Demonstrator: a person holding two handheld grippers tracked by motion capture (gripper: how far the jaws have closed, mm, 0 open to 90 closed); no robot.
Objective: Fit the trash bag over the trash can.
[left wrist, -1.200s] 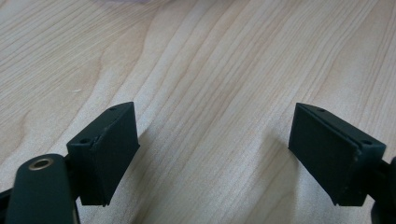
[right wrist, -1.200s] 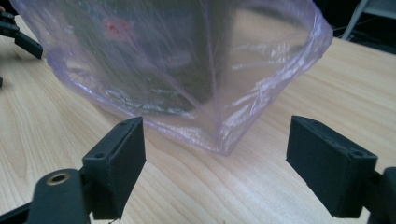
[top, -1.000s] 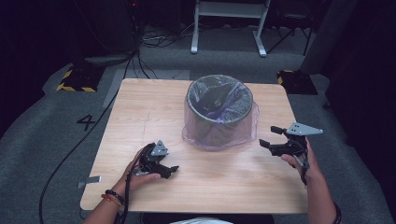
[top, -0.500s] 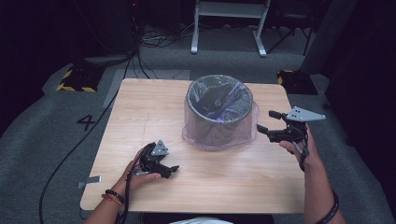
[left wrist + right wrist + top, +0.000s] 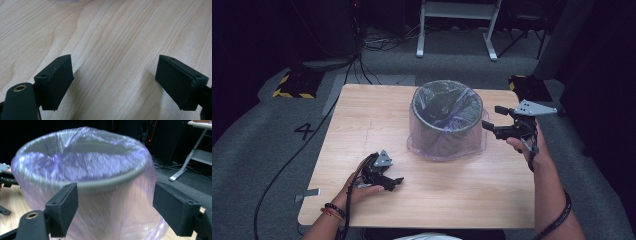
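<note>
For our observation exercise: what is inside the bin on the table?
A translucent purple bag lines the bin, folded over its rim and draping down the outside. The crumpled film hides the bottom, so any contents below it cannot be told.

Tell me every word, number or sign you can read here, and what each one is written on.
"4": a dark numeral on the grey floor left of the wooden table, at.
Yellow-and-black hazard stripes, a sign without words, edge the dark block on the floor beyond that numeral.
The bin and its purple liner bag carry no print that I can see.
</note>
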